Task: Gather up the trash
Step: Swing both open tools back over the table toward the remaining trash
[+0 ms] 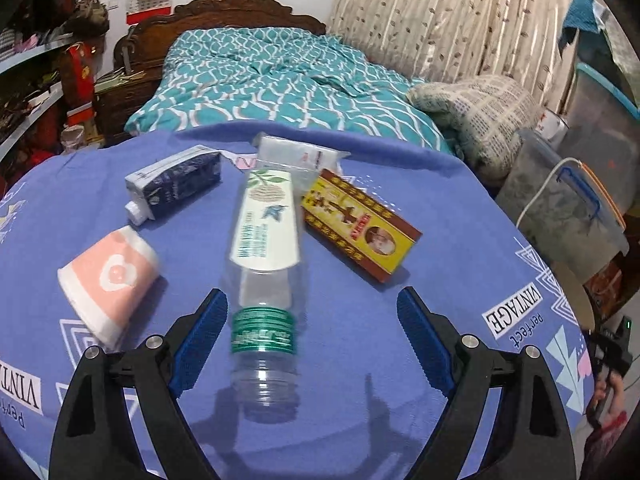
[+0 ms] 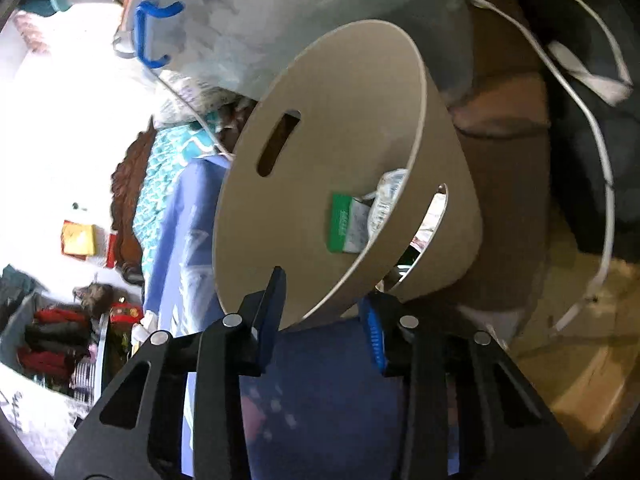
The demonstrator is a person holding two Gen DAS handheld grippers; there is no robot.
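The left claw (image 1: 308,320) stands spread around the neck of a clear plastic bottle (image 1: 262,276) lying on the desk (image 1: 400,344), its left pad touching or just beside the green band, the right pad apart. The right claw (image 2: 322,308) pinches the rim of a beige bin (image 2: 340,120), tilted toward the desk, with wrappers already inside. The step in hand looks like grasping the bottle; next the pads must close evenly, then carry it to the bin. Around it lie a pink cup (image 1: 110,280), a dark carton (image 1: 174,184), a yellow box (image 1: 360,224) and a clear packet (image 1: 296,156) on blue cloth. A bed (image 1: 272,84) and curtain (image 1: 440,16) stand beyond.
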